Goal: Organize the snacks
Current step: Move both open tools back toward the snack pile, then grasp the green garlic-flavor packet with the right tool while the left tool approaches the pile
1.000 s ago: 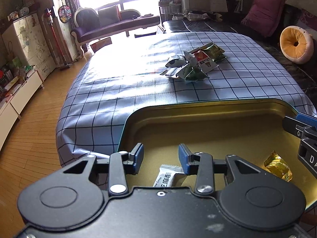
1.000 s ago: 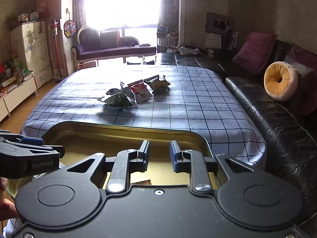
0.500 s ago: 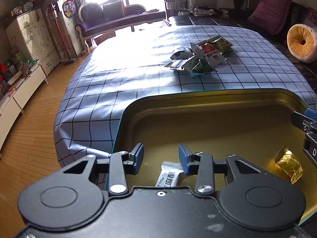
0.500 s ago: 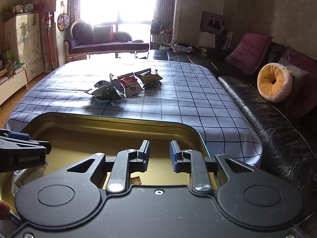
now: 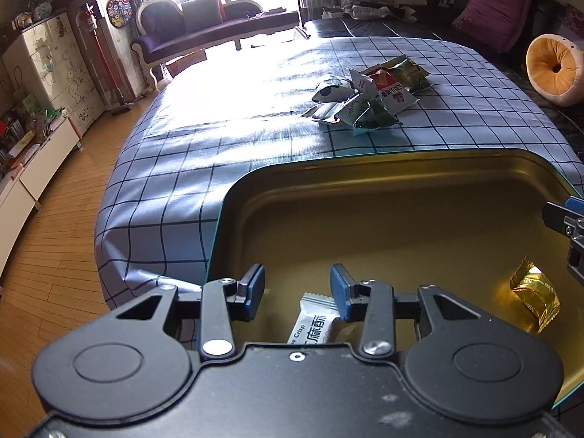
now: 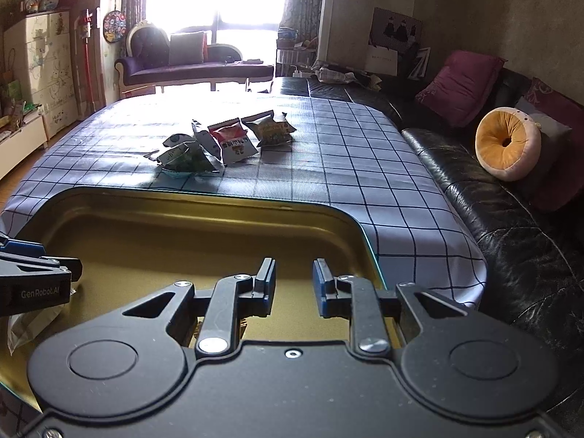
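A gold tin tray (image 5: 365, 189) sits on the near end of the checked table, also in the right wrist view (image 6: 182, 204). In it lie a white snack packet (image 5: 314, 325) and a gold-wrapped snack (image 5: 534, 294). A pile of several snack bags (image 5: 368, 98) lies mid-table beyond the tray, also seen from the right wrist (image 6: 222, 142). My left gripper (image 5: 296, 290) is open and empty over the tray's near left, just above the white packet. My right gripper (image 6: 294, 288) is open and empty over the tray's near right.
The checked tablecloth (image 5: 204, 153) drops off at the left to a wooden floor (image 5: 47, 248). A black leather sofa (image 6: 511, 219) with a round orange cushion (image 6: 507, 142) runs along the right side. A purple sofa (image 6: 197, 65) stands by the far window.
Both grippers have moved forward and lower over the tray, so the snack pile looks nearer. The jaws stayed open and nothing was picked up.
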### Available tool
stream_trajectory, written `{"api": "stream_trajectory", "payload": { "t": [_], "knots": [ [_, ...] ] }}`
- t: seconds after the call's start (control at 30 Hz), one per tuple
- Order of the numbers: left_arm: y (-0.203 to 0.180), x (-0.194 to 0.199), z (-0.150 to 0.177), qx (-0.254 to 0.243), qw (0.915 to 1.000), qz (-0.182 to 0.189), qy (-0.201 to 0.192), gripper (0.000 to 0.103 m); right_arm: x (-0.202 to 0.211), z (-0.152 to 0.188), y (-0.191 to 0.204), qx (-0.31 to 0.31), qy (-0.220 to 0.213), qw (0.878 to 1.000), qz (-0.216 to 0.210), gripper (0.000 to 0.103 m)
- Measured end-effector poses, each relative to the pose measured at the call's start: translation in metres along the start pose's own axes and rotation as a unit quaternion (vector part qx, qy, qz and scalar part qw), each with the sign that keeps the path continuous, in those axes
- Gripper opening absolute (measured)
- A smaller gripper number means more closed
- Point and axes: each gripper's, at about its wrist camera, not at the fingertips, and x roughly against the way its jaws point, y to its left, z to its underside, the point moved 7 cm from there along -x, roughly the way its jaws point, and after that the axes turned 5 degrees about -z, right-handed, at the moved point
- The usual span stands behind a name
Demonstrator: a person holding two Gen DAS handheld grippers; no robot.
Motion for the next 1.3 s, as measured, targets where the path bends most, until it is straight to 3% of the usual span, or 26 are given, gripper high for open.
{"api": "stream_trajectory", "payload": {
  "t": [0.27,0.7,0.83,1.07,1.3],
  "knots": [
    [0.007,0.01,-0.018,-0.014,0.9998,0.004,-0.01,0.052,0.011,-0.015,-0.008,0.002,0.022,1.0,-0.018,0.032],
    [0.005,-0.005,-0.078,-0.028,0.9992,0.027,0.01,0.055,-0.028,-0.047,-0.001,0.006,0.168,0.982,-0.086,0.033],
    [0.007,-0.018,-0.099,-0.019,0.9993,0.03,0.013,0.055,-0.042,-0.065,-0.003,0.019,0.177,0.981,-0.079,0.033],
    [0.009,-0.051,-0.134,-0.015,0.9994,0.024,0.019,0.055,-0.088,-0.107,-0.012,-0.019,0.196,0.971,-0.134,0.034],
    [0.014,-0.094,-0.166,-0.01,0.999,0.026,0.035,0.054,-0.148,-0.135,-0.021,-0.017,0.206,0.973,-0.106,0.035]
  ]
}}
